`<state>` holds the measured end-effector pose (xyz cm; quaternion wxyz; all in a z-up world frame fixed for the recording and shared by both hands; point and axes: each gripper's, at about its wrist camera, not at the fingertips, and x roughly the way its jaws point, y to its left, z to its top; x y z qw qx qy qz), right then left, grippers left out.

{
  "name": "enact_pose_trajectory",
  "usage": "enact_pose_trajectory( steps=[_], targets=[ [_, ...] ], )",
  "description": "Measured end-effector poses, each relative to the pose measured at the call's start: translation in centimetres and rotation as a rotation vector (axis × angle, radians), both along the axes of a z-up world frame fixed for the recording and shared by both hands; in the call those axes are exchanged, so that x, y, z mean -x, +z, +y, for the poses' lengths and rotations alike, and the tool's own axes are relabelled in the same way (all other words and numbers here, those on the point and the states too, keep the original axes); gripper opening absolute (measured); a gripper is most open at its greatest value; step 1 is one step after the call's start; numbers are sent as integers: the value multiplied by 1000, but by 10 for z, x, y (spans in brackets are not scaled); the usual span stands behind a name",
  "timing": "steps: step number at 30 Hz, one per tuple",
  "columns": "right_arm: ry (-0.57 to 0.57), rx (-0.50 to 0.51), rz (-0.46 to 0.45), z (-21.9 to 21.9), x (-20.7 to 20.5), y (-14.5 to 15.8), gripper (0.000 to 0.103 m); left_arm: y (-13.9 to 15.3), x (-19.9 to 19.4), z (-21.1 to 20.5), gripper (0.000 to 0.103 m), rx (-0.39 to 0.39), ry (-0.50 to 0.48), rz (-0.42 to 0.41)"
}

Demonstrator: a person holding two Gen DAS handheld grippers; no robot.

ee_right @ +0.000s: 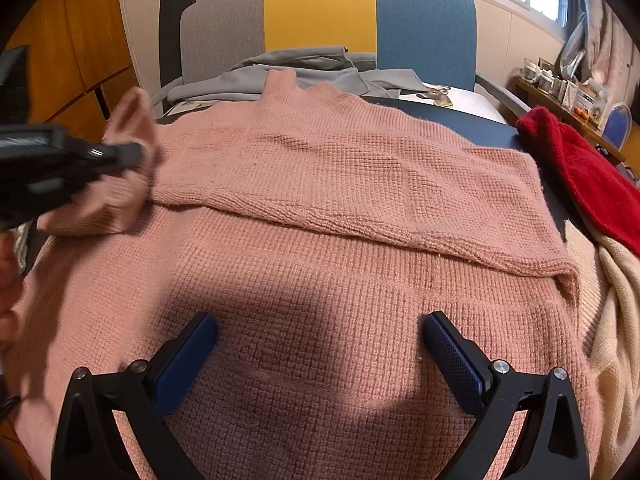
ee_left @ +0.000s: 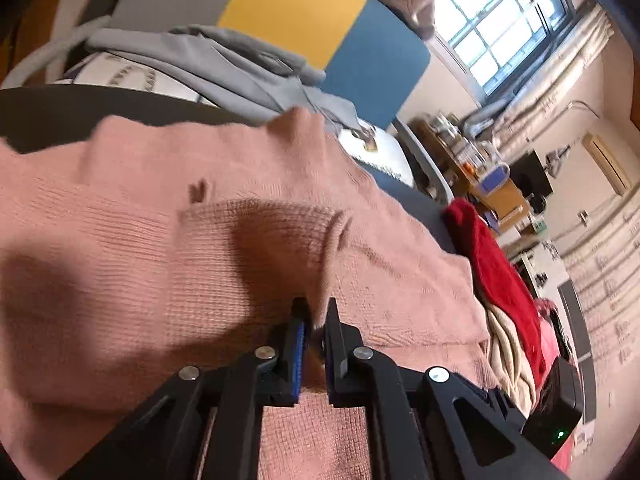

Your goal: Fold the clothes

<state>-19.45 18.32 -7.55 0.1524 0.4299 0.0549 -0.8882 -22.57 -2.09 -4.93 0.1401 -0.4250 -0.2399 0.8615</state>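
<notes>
Where its sleeve lifts, the pink sweater (ee_right: 320,208) lies half-folded.

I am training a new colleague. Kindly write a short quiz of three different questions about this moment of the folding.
1. True or false: the left gripper is shut on a fold of the pink sweater.
2. Which garment lies to the right of the pink sweater, as the right wrist view shows it? A) red garment B) green towel C) black jeans
3. Fill in: the right gripper is ____, with its jaws wide apart above the sweater.

Key: 1 true; 2 A; 3 open
</notes>
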Motion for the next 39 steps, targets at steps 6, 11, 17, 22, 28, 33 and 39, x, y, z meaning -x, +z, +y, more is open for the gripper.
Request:
enact_pose_trajectory(
  steps=[6,11,17,22,28,33,39],
  targets=[
    [14,17,-15,0,-1,4,103,17,-43,-23,20,35,55,85],
    [54,135,6,0,-3,24,89,1,-99,-53,20,178,173,91],
    [187,262,39,-40,20,45,87,-38,-129,-86,20,116,266,38],
    [181,230,-12,-76,58,26,81,-43,-134,-93,20,60,276,48],
    [162,257,-62,-95,78,7,39,-46,-132,-94,20,31,274,56],
    [199,190,-85,-110,81,7,9,-43,-132,-94,20,29,274,49],
    [267,75,36,-119,80,75,8,-30,-119,-92,23,49,250,44]
  ],
)
